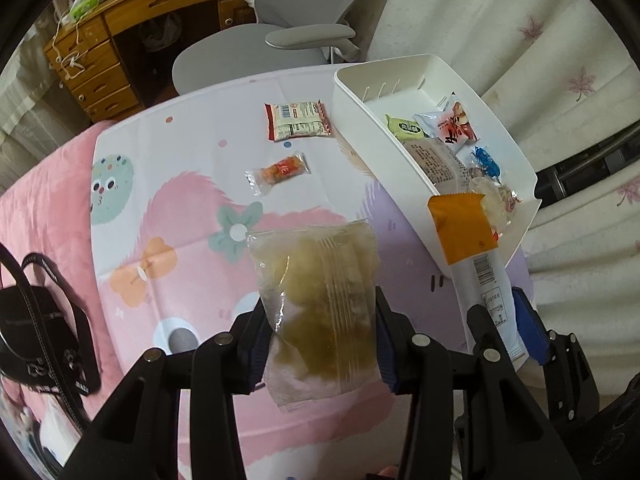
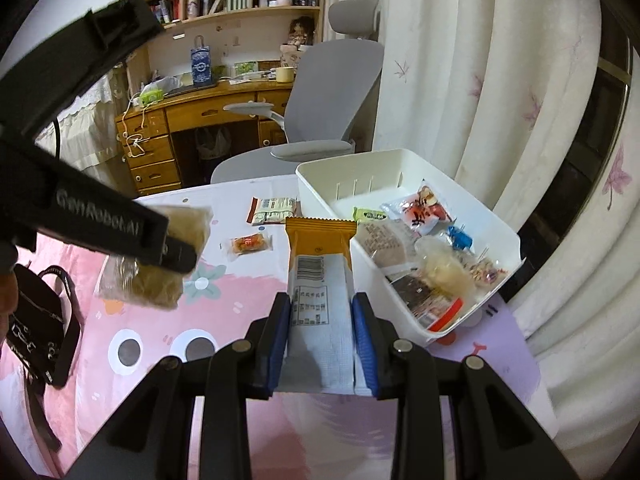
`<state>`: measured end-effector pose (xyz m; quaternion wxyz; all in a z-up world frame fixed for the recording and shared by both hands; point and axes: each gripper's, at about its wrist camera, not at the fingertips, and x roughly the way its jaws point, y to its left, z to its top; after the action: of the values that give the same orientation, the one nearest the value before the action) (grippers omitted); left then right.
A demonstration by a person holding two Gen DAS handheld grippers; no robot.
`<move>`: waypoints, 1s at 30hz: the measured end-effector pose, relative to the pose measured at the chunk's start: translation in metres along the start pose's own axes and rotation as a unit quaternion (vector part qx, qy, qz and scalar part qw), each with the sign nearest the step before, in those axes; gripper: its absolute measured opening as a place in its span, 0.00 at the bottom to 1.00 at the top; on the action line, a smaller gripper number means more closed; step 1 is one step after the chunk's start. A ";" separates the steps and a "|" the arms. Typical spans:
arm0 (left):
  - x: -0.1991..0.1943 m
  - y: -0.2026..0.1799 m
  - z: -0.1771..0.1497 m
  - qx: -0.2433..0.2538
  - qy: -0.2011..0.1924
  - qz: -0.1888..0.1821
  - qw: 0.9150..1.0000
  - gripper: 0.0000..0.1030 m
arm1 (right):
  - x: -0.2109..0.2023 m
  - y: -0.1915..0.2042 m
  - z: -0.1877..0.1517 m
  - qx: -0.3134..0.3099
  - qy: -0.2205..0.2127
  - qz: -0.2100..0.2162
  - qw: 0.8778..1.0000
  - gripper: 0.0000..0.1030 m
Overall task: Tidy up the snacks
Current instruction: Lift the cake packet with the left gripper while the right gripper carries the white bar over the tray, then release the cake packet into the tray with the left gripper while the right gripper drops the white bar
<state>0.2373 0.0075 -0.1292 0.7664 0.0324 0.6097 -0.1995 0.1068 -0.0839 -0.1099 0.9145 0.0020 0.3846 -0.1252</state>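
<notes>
Snacks are gripped in both grippers: a clear pouch (image 1: 320,312) by the left gripper (image 1: 320,344), an orange-and-white pack (image 2: 320,292) by the right gripper (image 2: 322,340). Each should be carried over the white bin (image 2: 516,248) (already part-filled) before release.

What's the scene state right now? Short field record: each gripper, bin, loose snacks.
left gripper: shut on clear plastic packet of yellowish snack, held above the cloth
right gripper: shut on long white wrapper with orange end, orange end beside the bin's near wall
bin: white rectangular plastic bin, holds several wrapped snacks
loose snacks: red-and-white packet with barcode and small clear-wrapped orange candy, both on the patterned cloth outside the bin
</notes>
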 end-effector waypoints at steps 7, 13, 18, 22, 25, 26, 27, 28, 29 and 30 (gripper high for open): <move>0.021 -0.030 0.003 -0.040 0.017 0.002 0.999 0.42 | 0.004 -0.034 0.008 -0.057 -0.002 0.025 0.998 0.31; 0.034 -0.064 0.007 -0.064 0.018 -0.003 0.998 0.42 | 0.010 -0.074 0.017 -0.104 -0.013 0.038 0.994 0.31; 0.040 -0.092 0.013 -0.086 0.015 -0.012 0.996 0.42 | 0.018 -0.107 0.025 -0.124 -0.012 0.041 0.991 0.31; 0.043 -0.111 0.020 -0.099 0.011 -0.023 0.995 0.42 | 0.025 -0.131 0.032 -0.137 -0.015 0.044 0.989 0.31; 0.048 -0.124 0.025 -0.103 0.009 -0.022 0.994 0.42 | 0.032 -0.148 0.038 -0.143 -0.016 0.050 0.988 0.31; 0.050 -0.129 0.027 -0.107 0.010 -0.026 0.994 0.42 | 0.035 -0.153 0.041 -0.144 -0.016 0.056 0.988 0.31; 0.052 -0.133 0.028 -0.108 0.010 -0.028 0.994 0.42 | 0.038 -0.156 0.043 -0.145 -0.016 0.061 0.987 0.31; 0.053 -0.136 0.030 -0.109 0.010 -0.030 0.993 0.42 | 0.041 -0.159 0.045 -0.148 -0.017 0.062 0.987 0.31; 0.055 -0.139 0.031 -0.111 0.011 -0.032 0.993 0.42 | 0.046 -0.163 0.048 -0.153 -0.017 0.063 0.986 0.31; 0.058 -0.144 0.033 -0.113 0.012 -0.034 0.993 0.42 | 0.049 -0.164 0.049 -0.155 -0.016 0.066 0.986 0.31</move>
<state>0.2287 -0.1502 -0.1479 0.7506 -0.0723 0.6383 -0.1551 0.1361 -0.2591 -0.0944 0.9158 -0.1168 0.3842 -0.0032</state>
